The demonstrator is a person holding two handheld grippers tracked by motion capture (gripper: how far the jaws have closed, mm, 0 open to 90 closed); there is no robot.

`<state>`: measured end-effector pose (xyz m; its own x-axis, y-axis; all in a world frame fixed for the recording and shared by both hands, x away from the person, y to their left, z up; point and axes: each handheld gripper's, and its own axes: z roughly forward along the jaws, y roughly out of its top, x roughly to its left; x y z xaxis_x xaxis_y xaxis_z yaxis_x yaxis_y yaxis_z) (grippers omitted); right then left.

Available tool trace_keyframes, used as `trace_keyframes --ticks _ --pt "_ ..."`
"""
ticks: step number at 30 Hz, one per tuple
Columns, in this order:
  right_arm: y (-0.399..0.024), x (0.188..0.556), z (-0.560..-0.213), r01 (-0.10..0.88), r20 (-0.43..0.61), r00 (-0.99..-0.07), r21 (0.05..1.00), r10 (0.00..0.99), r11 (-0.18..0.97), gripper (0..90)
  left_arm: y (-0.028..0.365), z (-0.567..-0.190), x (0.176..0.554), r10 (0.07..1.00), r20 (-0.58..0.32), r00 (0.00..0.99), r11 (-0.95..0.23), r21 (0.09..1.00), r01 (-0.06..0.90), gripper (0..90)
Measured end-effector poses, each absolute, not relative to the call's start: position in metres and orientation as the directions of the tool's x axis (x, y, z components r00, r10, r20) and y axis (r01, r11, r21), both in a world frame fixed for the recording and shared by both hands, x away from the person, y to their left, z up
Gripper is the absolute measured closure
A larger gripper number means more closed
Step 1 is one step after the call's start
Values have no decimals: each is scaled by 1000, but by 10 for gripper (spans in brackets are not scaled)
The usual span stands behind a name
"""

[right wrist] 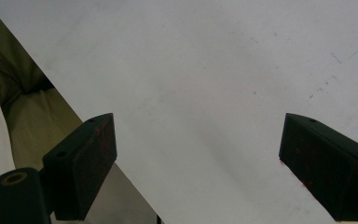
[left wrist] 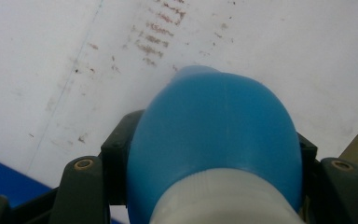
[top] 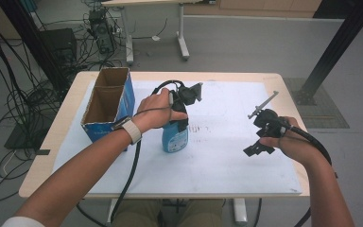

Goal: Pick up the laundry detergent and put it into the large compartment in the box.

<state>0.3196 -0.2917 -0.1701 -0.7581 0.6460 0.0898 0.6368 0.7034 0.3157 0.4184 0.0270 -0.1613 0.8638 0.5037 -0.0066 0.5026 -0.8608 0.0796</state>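
Observation:
A blue plastic bottle (top: 175, 138) stands upright on the white sheet (top: 227, 165) at centre left. My left gripper (top: 179, 119) comes down on it from above and is shut on its upper part. In the left gripper view the black jaws hug both sides of the blue bottle (left wrist: 214, 121) just past its white cap (left wrist: 223, 198). My right gripper (top: 258, 146) hangs over the right side of the sheet, apart from the bottle. Its fingers (right wrist: 91, 163) stand wide open above the bare white sheet (right wrist: 205, 84) with nothing between them.
An open cardboard box (top: 108, 101) with blue sides stands at the table's left, close to my left forearm. The wooden table edge (top: 52, 137) frames the sheet. Cables and a black stand lie on the floor beyond.

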Motion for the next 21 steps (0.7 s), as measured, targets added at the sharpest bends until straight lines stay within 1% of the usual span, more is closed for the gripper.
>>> trace_keyframes --ticks 21 --pt "-288 320 -168 633 87 -761 316 643 707 111 29 -162 418 509 -9 861 -857 89 507 384"
